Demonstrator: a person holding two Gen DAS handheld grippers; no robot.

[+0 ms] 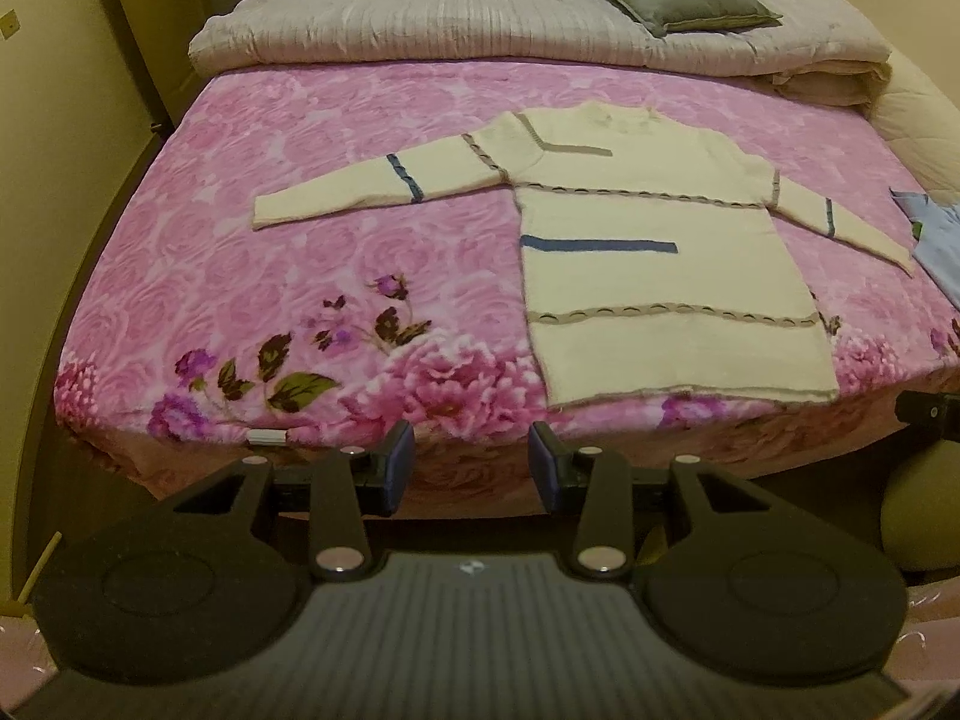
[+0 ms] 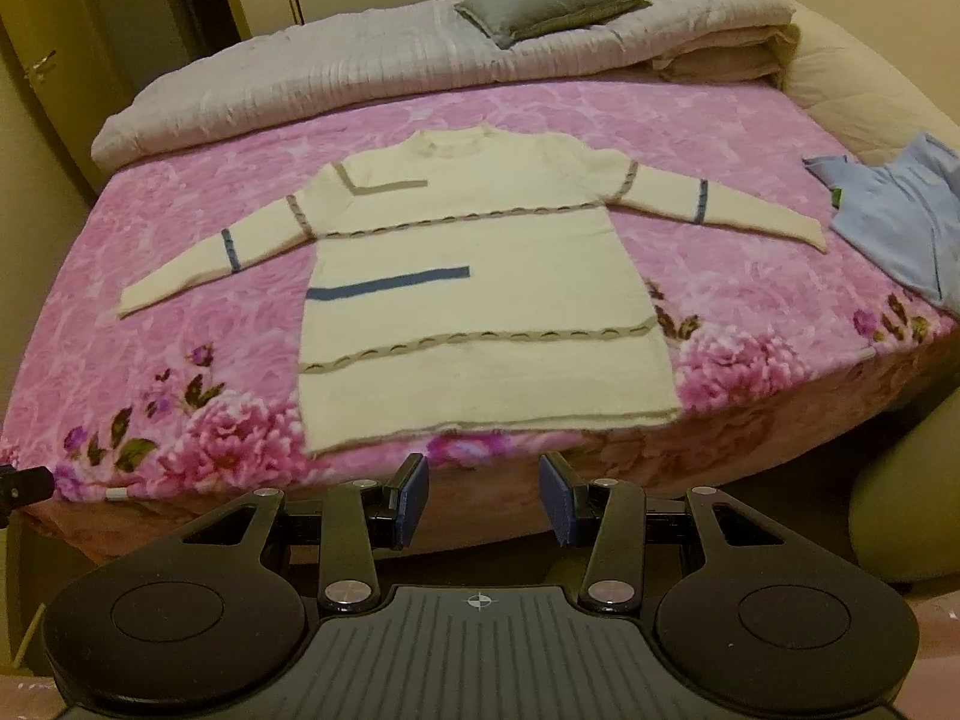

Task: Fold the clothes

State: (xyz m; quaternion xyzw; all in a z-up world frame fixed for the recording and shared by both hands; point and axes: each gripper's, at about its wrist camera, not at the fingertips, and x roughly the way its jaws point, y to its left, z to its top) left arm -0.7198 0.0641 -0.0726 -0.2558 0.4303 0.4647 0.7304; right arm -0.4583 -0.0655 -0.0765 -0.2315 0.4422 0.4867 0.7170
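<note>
A cream sweater [image 1: 654, 276] with blue and tan stripes lies flat, face up, on the pink floral bedspread [image 1: 300, 252], both sleeves spread out and its hem near the bed's front edge. It also shows in the right wrist view [image 2: 480, 324]. My left gripper [image 1: 473, 465] is open and empty, in front of the bed edge, left of the sweater's hem. My right gripper [image 2: 483, 495] is open and empty, just below the hem's middle, not touching it.
A light blue garment [image 2: 900, 222] lies crumpled at the bed's right side, beside the right sleeve. A folded grey quilt [image 2: 390, 72] with a grey cushion [image 2: 552, 6] lies across the back. Cupboard doors [image 1: 78, 60] stand on the left. A green stool [image 2: 906, 510] is at the lower right.
</note>
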